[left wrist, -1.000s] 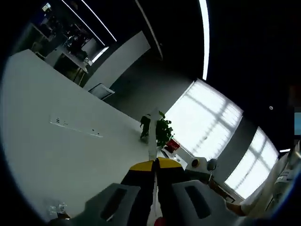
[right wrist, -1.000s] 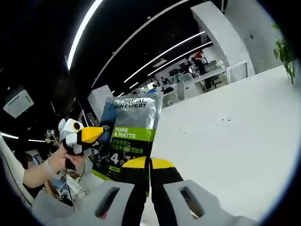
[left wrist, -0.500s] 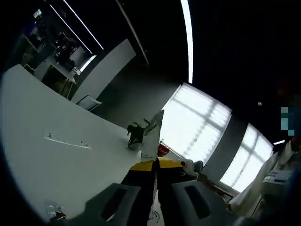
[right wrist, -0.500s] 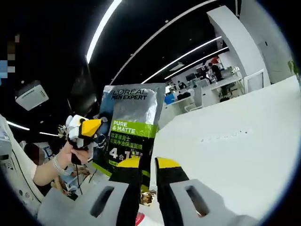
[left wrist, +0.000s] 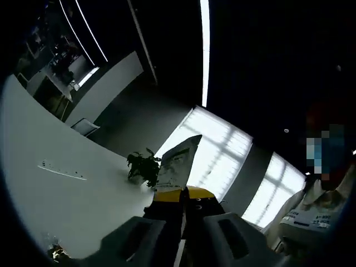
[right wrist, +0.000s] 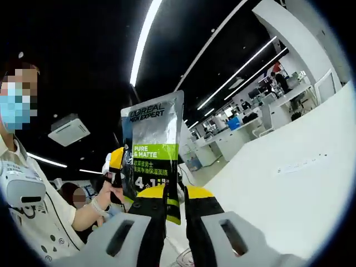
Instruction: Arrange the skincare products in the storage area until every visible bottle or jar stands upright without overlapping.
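Between my right jaws: the L'Oréal Men Expert sachet, silver with a green "Pure & Matte" band, held upright above the white desk.
Right gripper: I clamp the sachet's bottom edge, yellow tips closed narrow on it.
Left gripper: my jaws pinch the same sachet, seen nearly edge-on and rising from the tips.
Left gripper from the right gripper view: its yellow tip sits at the sachet's left edge, with my hand behind it.
Background: potted plant on the desk, bright windows, ceiling light strips.
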`<state>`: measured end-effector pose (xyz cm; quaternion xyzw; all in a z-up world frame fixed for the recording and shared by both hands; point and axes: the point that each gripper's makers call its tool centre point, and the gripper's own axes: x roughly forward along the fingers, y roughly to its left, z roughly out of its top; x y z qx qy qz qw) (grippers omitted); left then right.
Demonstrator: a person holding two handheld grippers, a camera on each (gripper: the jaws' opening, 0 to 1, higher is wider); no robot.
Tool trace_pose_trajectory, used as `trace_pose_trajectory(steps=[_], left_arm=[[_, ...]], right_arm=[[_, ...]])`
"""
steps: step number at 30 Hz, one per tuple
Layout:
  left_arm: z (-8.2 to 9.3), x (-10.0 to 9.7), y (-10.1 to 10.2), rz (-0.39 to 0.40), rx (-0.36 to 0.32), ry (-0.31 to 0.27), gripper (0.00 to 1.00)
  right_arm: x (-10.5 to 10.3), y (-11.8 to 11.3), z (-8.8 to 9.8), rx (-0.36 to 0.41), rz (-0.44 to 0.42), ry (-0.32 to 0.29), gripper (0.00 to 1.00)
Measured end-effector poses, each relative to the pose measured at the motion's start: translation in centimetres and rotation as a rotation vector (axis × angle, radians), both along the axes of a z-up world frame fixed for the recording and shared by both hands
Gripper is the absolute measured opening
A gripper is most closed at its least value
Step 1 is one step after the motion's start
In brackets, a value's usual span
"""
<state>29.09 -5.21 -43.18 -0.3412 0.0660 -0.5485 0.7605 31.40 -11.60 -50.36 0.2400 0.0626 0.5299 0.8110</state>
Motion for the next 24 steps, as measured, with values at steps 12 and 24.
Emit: trace_pose_trajectory(steps=[12, 24], left_arm=[[-1.1, -2.1, 3.9, 0.017, -0.105, 0.077, 0.00], [-4.3, -2.6, 7.6, 0.115, -0.104, 0.165, 0.00]], right_arm=[[-4.5, 2.3, 1.1, 0.058, 0.143, 0.010, 0.03], [-8.9, 5.3, 1.9, 0.062, 0.227, -0.009, 0.01]])
